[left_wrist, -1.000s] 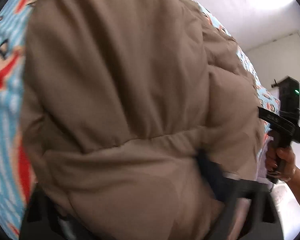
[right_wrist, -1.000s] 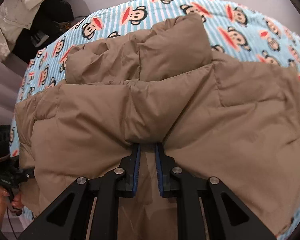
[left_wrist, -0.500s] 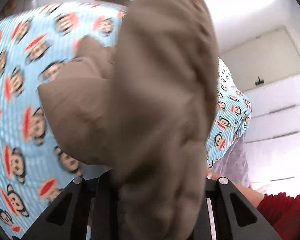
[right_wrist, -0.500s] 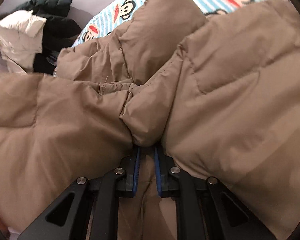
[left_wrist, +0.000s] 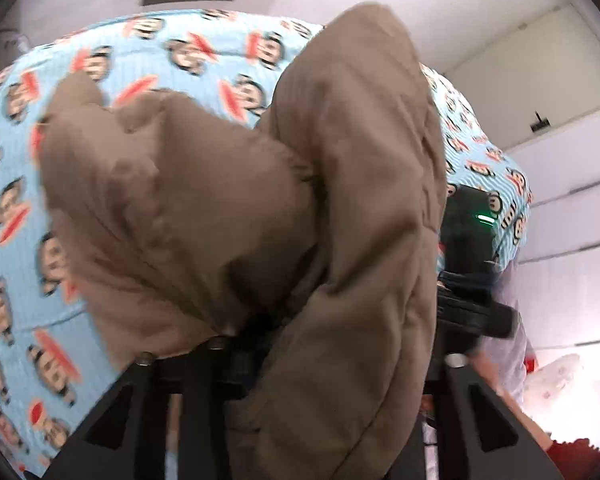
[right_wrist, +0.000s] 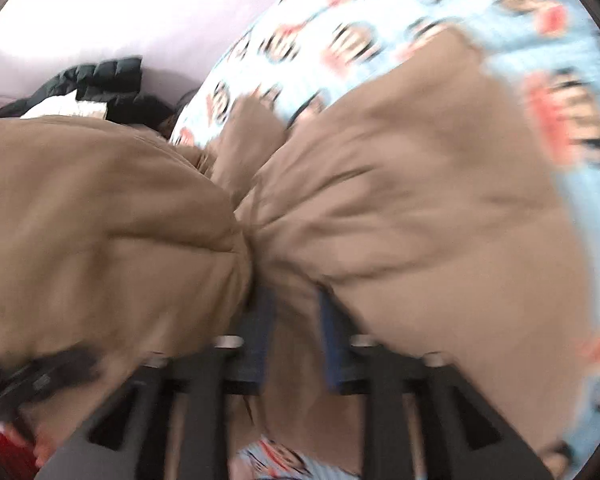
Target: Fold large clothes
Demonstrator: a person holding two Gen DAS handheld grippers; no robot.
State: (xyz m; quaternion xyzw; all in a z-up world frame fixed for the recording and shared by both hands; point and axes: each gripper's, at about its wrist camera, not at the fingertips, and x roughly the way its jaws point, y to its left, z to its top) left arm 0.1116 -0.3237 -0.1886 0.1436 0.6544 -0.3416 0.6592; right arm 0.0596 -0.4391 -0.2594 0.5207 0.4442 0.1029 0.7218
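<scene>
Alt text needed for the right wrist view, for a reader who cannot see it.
A bunched tan puffer jacket fills the blurred frame, a fold of it between the blue pads of the right claw, whose jaws are opening. Behind lies a blue monkey-print bedsheet and a pile of dark clothes.

Item I'm handling: tan padded jacket (left_wrist: 228,216), bulky and quilted, bunched into puffy folds, lying on monkey-print bedsheet (left_wrist: 16,288).

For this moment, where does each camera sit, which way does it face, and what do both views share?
Left wrist: on the left gripper, facing steeply down at the tan puffer jacket bunched over its opening jaws; the right gripper shows at right.
Right wrist: on the right gripper, tilted down; jacket fabric between its opening jaws; black clothes behind.
Shared: the jacket and the monkey-print sheet.
</scene>
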